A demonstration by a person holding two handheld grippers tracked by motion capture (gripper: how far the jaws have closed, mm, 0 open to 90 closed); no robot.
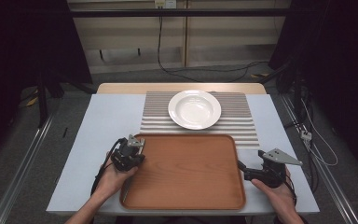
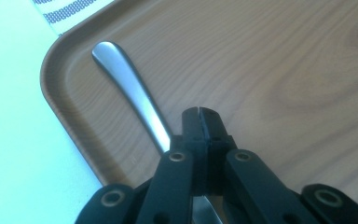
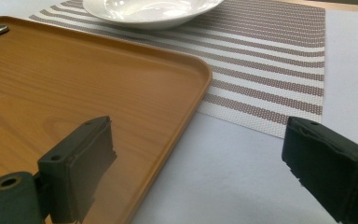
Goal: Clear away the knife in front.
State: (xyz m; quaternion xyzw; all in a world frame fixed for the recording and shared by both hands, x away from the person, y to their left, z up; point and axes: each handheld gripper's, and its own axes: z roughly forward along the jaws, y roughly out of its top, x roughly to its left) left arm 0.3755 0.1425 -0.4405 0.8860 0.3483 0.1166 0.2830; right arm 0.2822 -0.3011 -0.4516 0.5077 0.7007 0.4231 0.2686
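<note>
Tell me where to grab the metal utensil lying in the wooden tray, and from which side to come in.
Take the metal utensil by its slim handle shaft, just below the rounded end, coming straight down from above. It lies flat on the tray close to the raised rim, so a sideways approach is likely blocked. Set the jaws of the left hand-held gripper, now shut, across the shaft's width.

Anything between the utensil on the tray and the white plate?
Nothing visible. The metal utensil lies in the tray's far-left corner, under the shut left hand-held gripper. Toward the plate there is just the tray rim and bare striped placemat.
</note>
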